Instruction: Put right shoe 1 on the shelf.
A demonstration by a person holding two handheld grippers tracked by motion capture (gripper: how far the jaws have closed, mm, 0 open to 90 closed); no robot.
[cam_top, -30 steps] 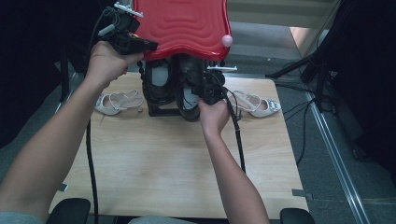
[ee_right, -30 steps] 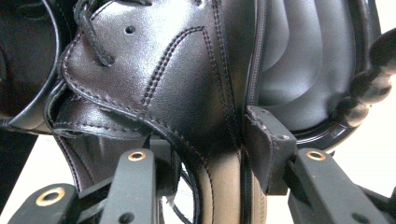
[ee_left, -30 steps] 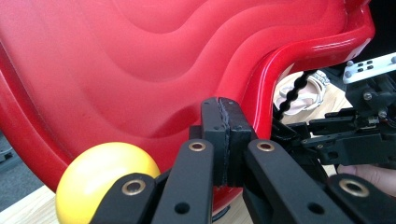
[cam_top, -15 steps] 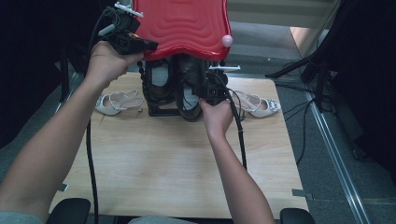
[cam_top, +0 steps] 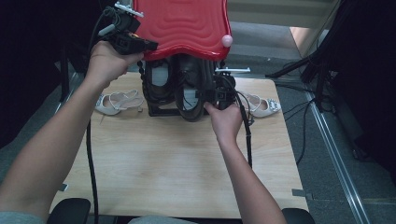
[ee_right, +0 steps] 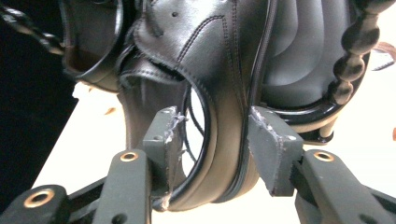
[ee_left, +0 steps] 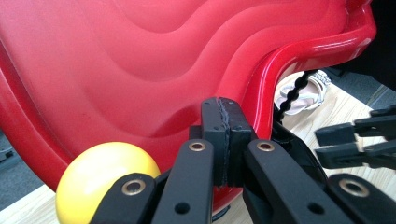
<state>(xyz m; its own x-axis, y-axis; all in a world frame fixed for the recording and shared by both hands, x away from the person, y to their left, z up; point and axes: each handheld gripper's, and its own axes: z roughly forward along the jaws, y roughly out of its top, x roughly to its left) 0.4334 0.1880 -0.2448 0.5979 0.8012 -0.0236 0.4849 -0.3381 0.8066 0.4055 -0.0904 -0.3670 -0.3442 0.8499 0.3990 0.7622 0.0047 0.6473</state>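
Left gripper point(ee_left: 223, 140), jaws pressed together, props red shelf point(cam_top: 182, 23) up; right gripper point(ee_right: 212, 140) pinches black shoe point(cam_top: 191, 88) heel, ready for pulling toward table's near edge.

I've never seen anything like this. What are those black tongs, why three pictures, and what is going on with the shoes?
A person sits at a wooden table holding a hand-operated claw in each hand. One camera looks down from above; the other two ride on the claws and look along their jaws. The left claw is shut, its tips pressed against the red lid of a shoe rack, beside a yellow ball. The right claw has its jaws either side of the heel of a black shoe in the rack; whether it is squeezing is hard to tell. Two pale sandals lie on the table, one on each side.
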